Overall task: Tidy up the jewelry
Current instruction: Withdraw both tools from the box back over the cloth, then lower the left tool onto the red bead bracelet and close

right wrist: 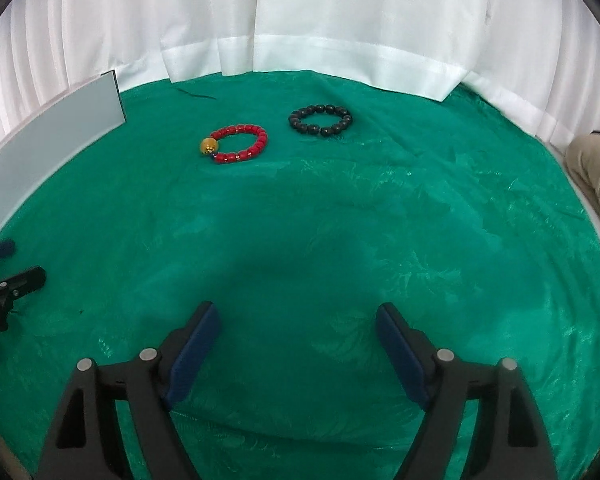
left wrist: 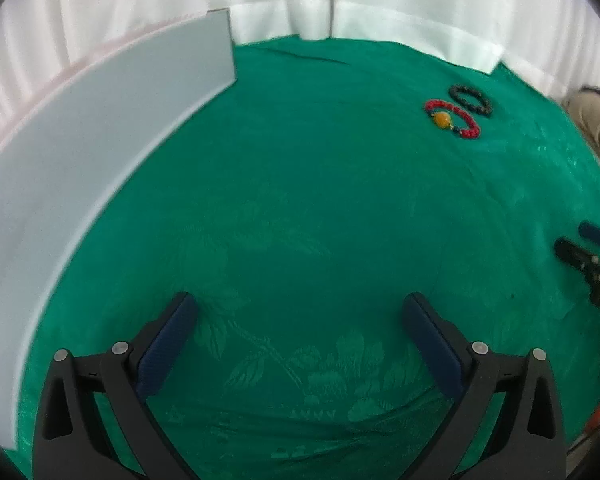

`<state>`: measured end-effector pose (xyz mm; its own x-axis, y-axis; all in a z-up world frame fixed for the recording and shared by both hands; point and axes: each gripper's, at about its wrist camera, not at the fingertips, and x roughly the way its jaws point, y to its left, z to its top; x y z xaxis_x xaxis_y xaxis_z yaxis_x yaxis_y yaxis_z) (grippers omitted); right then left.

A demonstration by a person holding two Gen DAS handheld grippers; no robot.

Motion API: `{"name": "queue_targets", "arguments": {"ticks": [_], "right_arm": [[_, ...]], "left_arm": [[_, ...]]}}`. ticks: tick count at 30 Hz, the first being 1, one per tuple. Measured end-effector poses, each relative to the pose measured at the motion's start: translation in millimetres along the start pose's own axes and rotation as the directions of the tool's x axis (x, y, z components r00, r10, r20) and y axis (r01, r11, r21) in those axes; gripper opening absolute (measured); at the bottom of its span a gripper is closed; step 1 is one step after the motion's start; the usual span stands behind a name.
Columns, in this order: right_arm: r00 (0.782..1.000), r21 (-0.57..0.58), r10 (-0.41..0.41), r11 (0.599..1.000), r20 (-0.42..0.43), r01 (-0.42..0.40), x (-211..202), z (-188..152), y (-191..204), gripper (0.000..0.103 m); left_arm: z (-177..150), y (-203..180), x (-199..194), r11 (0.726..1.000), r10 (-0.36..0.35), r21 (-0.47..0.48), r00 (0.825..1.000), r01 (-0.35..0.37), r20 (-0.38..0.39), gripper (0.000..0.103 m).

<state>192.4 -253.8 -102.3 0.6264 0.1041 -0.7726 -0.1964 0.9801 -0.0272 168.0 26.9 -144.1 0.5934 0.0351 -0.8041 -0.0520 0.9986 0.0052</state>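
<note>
While both grippers hang wide and empty over the table [right wrist: 480,208], the red bracelet [right wrist: 236,143] and black bracelet [right wrist: 321,120] lie far ahead, near each other. Advance the right gripper [right wrist: 298,316]; straddle one beaded side, not the ring.

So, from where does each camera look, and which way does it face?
Left wrist: sits on the left gripper, angled down at the green cloth beside the grey panel; its open fingers show, and the right gripper at the edge.
Right wrist: sits on the right gripper, facing the red bracelet and black bracelet; its open fingers show.
Shared: both bracelets, cloth, panel, white curtain.
</note>
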Motion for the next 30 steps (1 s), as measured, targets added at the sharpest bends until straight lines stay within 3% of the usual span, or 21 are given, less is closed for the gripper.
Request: {"name": "queue_targets", "arguments": {"ticks": [9, 21, 30], "right_arm": [[1.000, 0.002, 0.005, 1.000, 0.004, -0.005, -0.2, -4.3, 1.0, 0.085], [1.000, 0.002, 0.006, 1.000, 0.004, -0.006, -0.1, -5.4, 2.0, 0.085], [1.000, 0.001, 0.006, 1.000, 0.005, -0.006, -0.1, -5.6, 1.7, 0.085]], "left_arm": [[-8.3, -2.2, -5.3, 1.000, -0.011, 0.020, 1.000, 0.011, 0.014, 0.102], [0.4, -5.4, -0.3, 0.999, -0.018, 0.027, 0.999, 0.019, -0.037, 0.102], [-4.6, -7.4, -3.7, 0.999, -0.018, 0.039, 0.999, 0.020, -0.033, 0.102]]}}
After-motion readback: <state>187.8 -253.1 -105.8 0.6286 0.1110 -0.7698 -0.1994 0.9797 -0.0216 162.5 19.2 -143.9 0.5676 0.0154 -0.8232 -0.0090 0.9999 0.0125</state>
